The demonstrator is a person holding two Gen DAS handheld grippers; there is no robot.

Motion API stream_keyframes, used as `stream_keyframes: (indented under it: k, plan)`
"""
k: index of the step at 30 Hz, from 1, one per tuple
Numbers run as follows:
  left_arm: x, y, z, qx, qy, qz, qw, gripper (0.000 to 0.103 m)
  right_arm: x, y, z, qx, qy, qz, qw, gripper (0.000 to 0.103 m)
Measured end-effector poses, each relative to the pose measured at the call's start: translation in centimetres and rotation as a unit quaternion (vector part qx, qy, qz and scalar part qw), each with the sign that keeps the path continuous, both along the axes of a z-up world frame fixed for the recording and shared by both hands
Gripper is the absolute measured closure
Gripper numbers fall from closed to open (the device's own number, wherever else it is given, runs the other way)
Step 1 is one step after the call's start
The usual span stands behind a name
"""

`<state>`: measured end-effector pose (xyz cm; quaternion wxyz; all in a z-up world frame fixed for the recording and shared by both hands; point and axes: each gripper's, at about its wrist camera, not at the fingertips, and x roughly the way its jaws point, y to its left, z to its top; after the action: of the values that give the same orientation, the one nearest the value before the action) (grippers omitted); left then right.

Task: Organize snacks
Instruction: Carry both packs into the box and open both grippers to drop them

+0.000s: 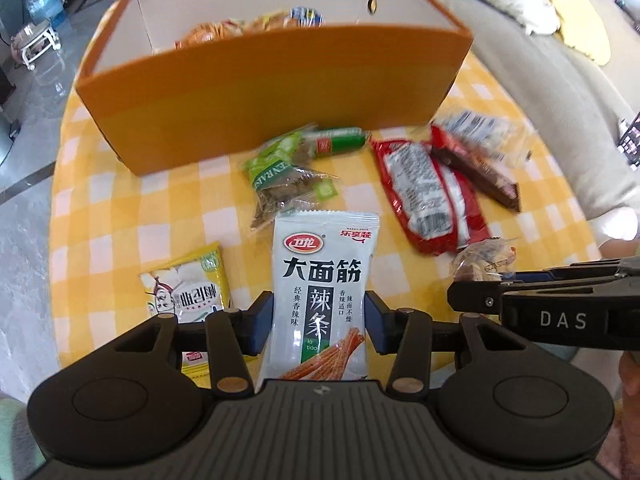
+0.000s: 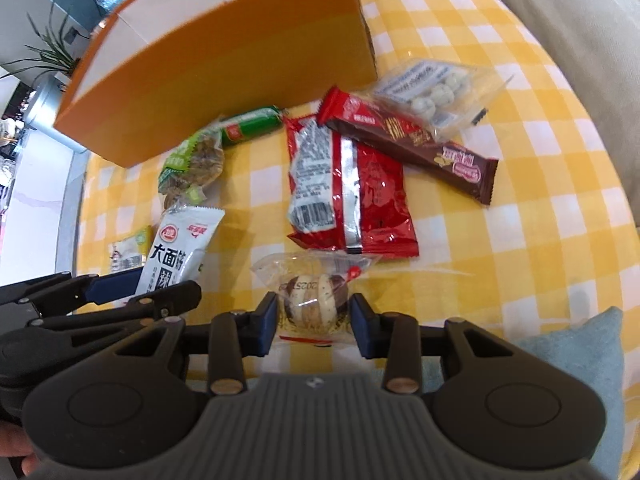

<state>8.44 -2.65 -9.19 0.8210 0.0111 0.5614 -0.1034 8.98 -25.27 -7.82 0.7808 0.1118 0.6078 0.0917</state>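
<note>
My left gripper is shut on a grey-white spicy strip packet, its pads pressed on both sides; the packet also shows in the right wrist view. My right gripper is shut on a clear-wrapped round cookie snack, seen from the left wrist view. The orange box stands behind, with several snacks inside. On the yellow checked cloth lie a green raisin packet, a green sausage, a red packet, a brown chocolate bar and a clear bag of white balls.
A yellow-white packet lies left of my left gripper. The table's edge curves along the left, with floor beyond. A sofa with cushions is at the right. A blue cushion sits near my right gripper.
</note>
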Motion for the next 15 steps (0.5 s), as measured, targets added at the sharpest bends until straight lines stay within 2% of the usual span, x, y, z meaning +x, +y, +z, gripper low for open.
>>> stream_keyframes:
  k: [11, 15]
  plan:
    - [-0.3, 0.6, 5.9, -0.019, -0.076, 0.020, 0.9967, 0.049, -1.2, -0.2, 4.4, 0.005, -0.080, 0.019, 0.997, 0.067]
    - [0.5, 1.0, 7.7, -0.021, -0.100, 0.024, 0.9945, 0.049, -1.3, 0.8, 6.5, -0.001, -0.124, 0.034, 0.992, 0.068]
